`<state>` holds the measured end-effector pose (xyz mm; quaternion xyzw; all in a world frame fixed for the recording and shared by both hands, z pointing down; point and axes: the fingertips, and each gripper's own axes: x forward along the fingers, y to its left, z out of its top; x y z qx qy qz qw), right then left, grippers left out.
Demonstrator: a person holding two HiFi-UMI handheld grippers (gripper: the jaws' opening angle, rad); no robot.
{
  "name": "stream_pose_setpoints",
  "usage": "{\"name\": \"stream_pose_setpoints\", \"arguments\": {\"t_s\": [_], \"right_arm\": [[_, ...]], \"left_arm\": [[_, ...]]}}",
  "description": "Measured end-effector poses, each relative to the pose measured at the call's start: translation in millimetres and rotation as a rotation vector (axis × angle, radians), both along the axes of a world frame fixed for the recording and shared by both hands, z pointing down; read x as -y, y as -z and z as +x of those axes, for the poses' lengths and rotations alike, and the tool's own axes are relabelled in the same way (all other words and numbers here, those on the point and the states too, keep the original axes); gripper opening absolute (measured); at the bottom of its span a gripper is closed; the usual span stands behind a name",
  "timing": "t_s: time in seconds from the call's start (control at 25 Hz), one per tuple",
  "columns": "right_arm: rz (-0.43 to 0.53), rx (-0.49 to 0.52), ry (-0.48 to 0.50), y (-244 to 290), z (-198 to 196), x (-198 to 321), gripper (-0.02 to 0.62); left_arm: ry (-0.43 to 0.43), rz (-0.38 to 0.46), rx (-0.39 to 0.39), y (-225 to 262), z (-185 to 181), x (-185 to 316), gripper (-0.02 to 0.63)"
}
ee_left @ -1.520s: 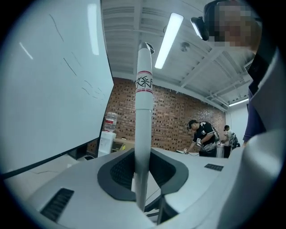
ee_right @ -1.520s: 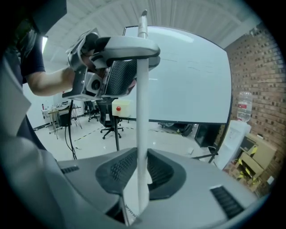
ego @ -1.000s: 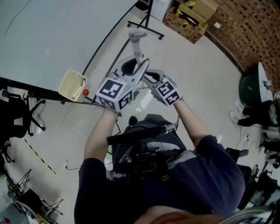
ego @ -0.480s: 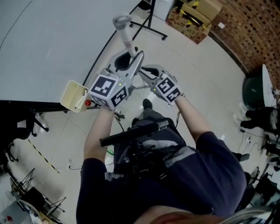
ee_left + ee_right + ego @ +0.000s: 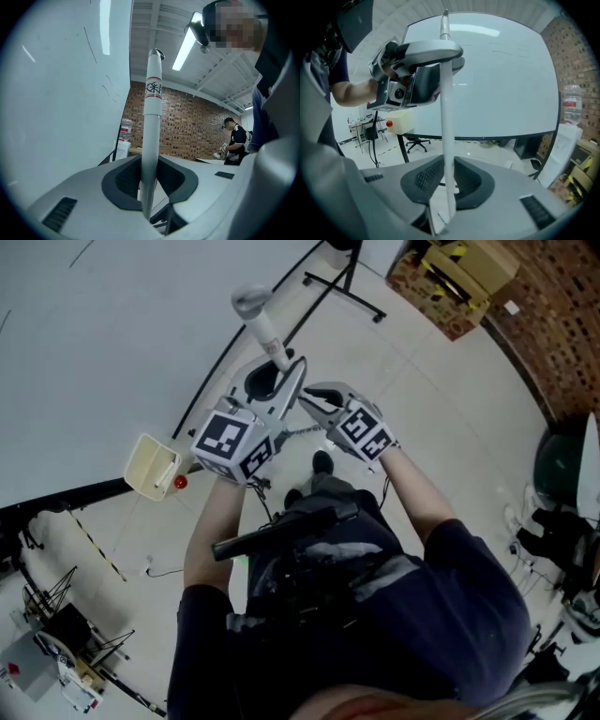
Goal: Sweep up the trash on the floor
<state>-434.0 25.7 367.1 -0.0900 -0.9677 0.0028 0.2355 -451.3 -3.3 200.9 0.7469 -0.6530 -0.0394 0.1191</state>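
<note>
A white broom handle (image 5: 265, 332) stands nearly upright in front of me, its grey cap toward the whiteboard. My left gripper (image 5: 274, 382) is shut on the handle, which rises between its dark pads (image 5: 123, 183) in the left gripper view. Just below and to the right, my right gripper (image 5: 312, 401) is shut on the same handle (image 5: 446, 136). In the right gripper view the left gripper (image 5: 423, 58) clamps the pole higher up. The broom's head is hidden and no trash shows on the floor.
A big whiteboard (image 5: 112, 324) on a black stand fills the left. A beige box with a red button (image 5: 155, 468) hangs at its lower edge. Cardboard boxes (image 5: 459, 277) sit by the brick wall. An office chair (image 5: 414, 142) and another person (image 5: 236, 141) are further off.
Both grippers and the handle have shifted left, toward the whiteboard. The floor has slid under me: the beige box sits lower and the cardboard boxes further right. Both grips are unchanged.
</note>
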Motion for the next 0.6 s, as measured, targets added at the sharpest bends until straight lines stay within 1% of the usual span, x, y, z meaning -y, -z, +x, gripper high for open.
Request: {"name": "stream_pose_setpoints", "arguments": {"t_s": [0.2,0.32,0.52,0.6], "right_arm": [[-0.022,-0.031,0.078,-21.8,-13.7,19.8,0.086],[-0.046,-0.061,0.100,-43.1,-27.8,28.3,0.086],[-0.068,-0.155,0.102,-87.7,-51.9,28.8,0.084],[-0.058,-0.195,0.110,-102.5,-62.6,31.8,0.080]], "left_arm": [[0.074,-0.043,-0.012,-23.4,-19.6,18.6,0.077],[0.108,-0.076,-0.027,-45.5,-34.9,24.3,0.079],[0.117,-0.153,-0.054,-91.3,-58.9,23.5,0.083],[0.123,-0.171,-0.073,-106.3,-71.4,25.2,0.086]]}}
